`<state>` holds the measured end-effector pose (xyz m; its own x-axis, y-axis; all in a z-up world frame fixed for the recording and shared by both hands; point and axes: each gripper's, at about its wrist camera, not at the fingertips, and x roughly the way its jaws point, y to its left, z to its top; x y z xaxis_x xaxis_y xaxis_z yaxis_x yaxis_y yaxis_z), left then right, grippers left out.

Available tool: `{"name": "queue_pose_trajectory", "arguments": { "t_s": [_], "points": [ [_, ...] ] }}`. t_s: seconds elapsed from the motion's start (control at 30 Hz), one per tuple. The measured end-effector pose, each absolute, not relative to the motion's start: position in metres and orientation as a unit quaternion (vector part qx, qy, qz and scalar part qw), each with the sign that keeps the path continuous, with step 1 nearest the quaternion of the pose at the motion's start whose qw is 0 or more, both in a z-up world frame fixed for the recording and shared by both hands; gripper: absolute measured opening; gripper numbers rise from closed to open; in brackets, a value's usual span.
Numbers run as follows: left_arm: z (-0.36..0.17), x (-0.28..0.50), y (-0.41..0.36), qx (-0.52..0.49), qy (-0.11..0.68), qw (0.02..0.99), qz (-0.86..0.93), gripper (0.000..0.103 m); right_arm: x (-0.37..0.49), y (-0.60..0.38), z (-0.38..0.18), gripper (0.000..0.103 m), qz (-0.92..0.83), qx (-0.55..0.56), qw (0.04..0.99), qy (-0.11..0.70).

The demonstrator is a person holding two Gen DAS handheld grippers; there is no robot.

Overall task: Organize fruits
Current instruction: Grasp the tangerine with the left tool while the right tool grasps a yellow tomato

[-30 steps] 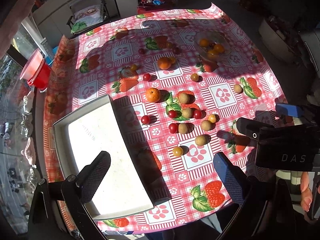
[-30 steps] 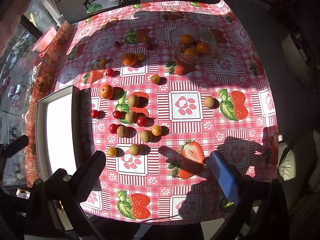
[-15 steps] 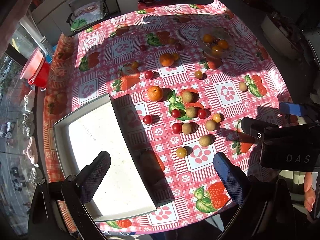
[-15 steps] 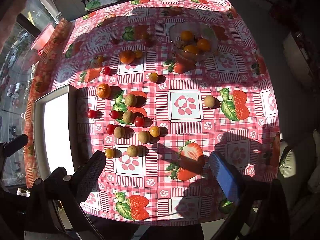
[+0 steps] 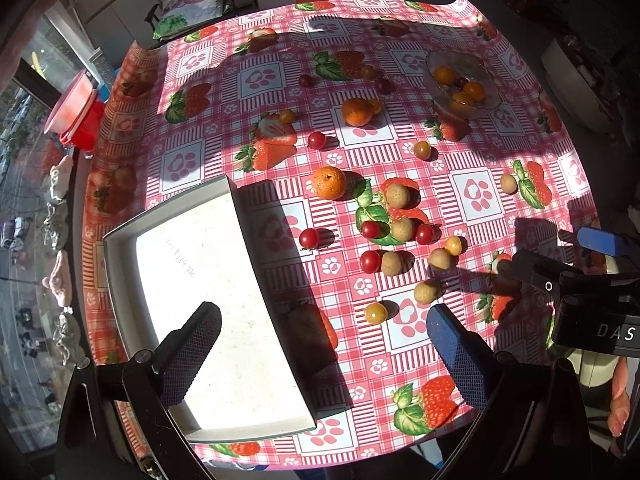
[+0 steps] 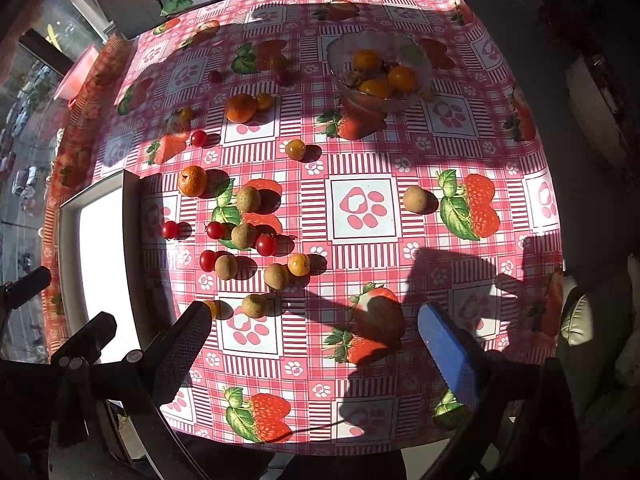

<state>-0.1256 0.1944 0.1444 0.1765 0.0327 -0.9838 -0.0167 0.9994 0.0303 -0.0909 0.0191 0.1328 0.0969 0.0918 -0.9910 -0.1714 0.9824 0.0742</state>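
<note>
Fruit lies scattered in strong sun across a bench covered by a red-and-white checked cloth point(image 5: 472, 196) printed with strawberries and paw marks. The left hand-held gripper point(image 5: 320, 340) hangs above the near edge with its jaws spread wide and nothing between them; its black finger sits over the white tray point(image 5: 120, 264), its blue finger over bare cloth. The right hand-held gripper point(image 6: 316, 344) is likewise spread wide and empty, poised above the near edge to the right of the tray, and its black body shows at the right of the left wrist view.

Taking the white tray as landmark: a mandarin point(image 5: 329, 183) sits just off its far right corner, and a red cherry tomato point(image 5: 309, 238) lies just beside its right wall. Further right is a loose cluster of more red tomatoes point(image 5: 370, 261), tan longans point(image 5: 391, 263) and yellow cherry tomatoes point(image 5: 375, 313), the nearest of these lying just ahead of the gap between the left gripper's fingers. In the right wrist view one longan point(image 6: 255, 305) lies just beyond that gripper's black finger. A lone longan point(image 6: 415, 199) rests well to the right of the cluster. Far from the tray, towards the opposite corner, a glass bowl point(image 6: 416, 56) holds several orange fruits, with a second mandarin point(image 6: 240, 108) to its left.
</note>
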Motion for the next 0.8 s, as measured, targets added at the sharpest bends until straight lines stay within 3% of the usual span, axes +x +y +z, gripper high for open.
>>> {"name": "queue_pose_trajectory", "arguments": {
  "t_s": [0.8],
  "points": [
    [0.074, -0.054, 0.201, -0.013, 0.648, 0.76, 0.047, 0.103, -0.032, 0.019, 0.069, 0.103, 0.086, -0.033, 0.719, 0.689]
  ]
}}
